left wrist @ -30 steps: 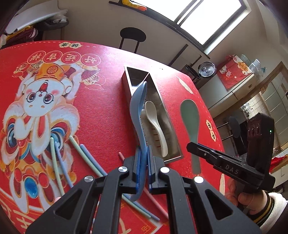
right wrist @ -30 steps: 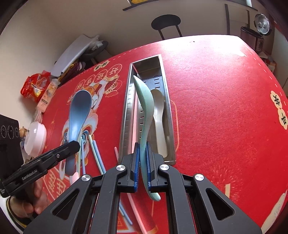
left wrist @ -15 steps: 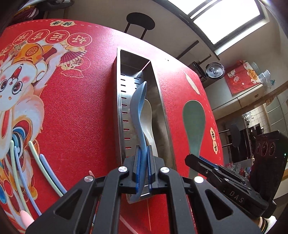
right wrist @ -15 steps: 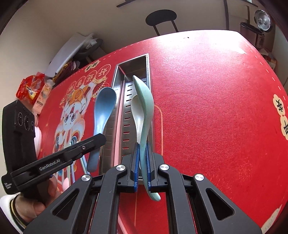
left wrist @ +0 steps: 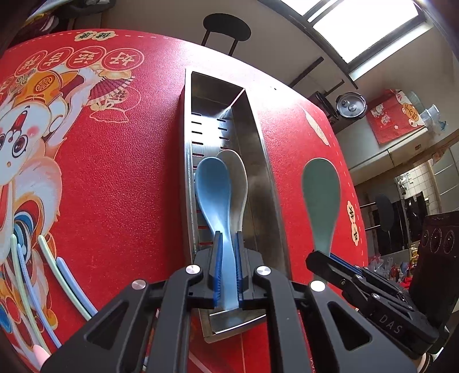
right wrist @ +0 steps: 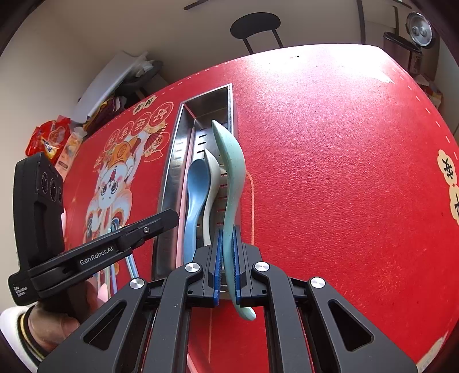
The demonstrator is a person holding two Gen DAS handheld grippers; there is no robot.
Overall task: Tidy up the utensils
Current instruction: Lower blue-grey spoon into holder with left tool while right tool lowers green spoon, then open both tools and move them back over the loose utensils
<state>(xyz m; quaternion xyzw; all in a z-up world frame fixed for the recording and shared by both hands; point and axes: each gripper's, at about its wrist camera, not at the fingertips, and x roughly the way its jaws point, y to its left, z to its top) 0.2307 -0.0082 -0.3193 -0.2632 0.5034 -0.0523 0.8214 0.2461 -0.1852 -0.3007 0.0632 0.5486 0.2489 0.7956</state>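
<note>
A long steel utensil tray (left wrist: 264, 149) (right wrist: 172, 160) lies on the red tablecloth. A white spoon (left wrist: 238, 183) (right wrist: 210, 183) lies inside it. A blue spoon (left wrist: 213, 189) (right wrist: 195, 195) now lies flat in the tray beside the white one, its handle between the fingers of my left gripper (left wrist: 228, 255), whose jaws stand slightly apart around it. My right gripper (right wrist: 227, 252) is shut on a green spoon (right wrist: 231, 178) (left wrist: 321, 200), held on edge just right of the tray's right rim.
Several coloured straws (left wrist: 48, 275) lie on the cloth left of the tray. A black chair (right wrist: 255, 25) stands beyond the table's far edge. Snack packets (right wrist: 48, 137) sit off the far left. The cloth right of the tray is bare red (right wrist: 344, 172).
The left gripper carried the blue spoon right over the tray, turned it flat and lowered it in beside the white spoon; its jaws have eased. The right gripper with the green spoon moved slightly right.
</note>
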